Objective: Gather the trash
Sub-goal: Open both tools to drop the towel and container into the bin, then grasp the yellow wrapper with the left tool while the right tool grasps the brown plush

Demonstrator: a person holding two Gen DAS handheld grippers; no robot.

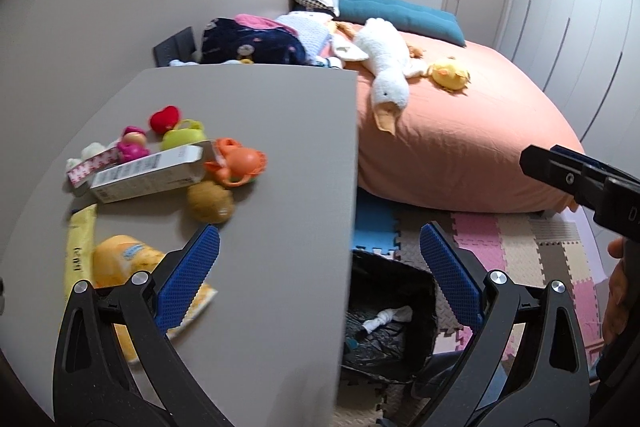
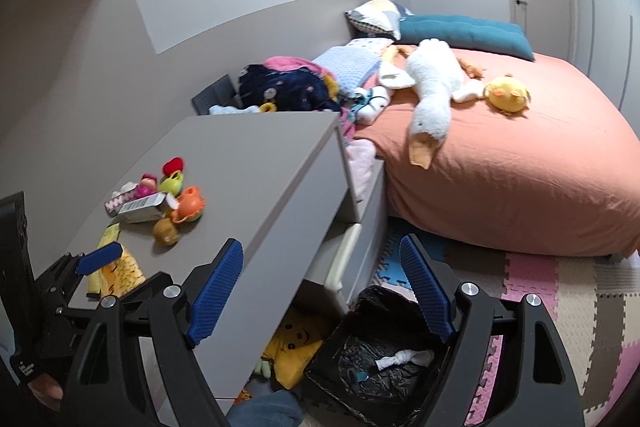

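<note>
My left gripper point(image 1: 320, 263) is open and empty above the front right part of the grey dresser top point(image 1: 260, 131). On the top lie a white carton point(image 1: 148, 175), a yellow wrapper point(image 1: 80, 251), a yellow-orange packet point(image 1: 124, 259) and small toys point(image 1: 236, 163). A black-lined trash bin point(image 1: 388, 323) stands on the floor beside the dresser, holding a white wad point(image 2: 404, 359). My right gripper point(image 2: 320, 287) is open and empty, above the bin point(image 2: 380, 355) and the dresser's edge. The left gripper also shows in the right wrist view point(image 2: 100, 259).
A bed with an orange cover point(image 2: 520, 167) carries a white goose plush point(image 2: 432, 99), a yellow chick plush point(image 2: 508, 95) and clothes. Foam puzzle mats point(image 2: 560, 291) cover the floor. A dresser drawer point(image 2: 340, 255) stands open. A yellow plush point(image 2: 296, 343) lies under it.
</note>
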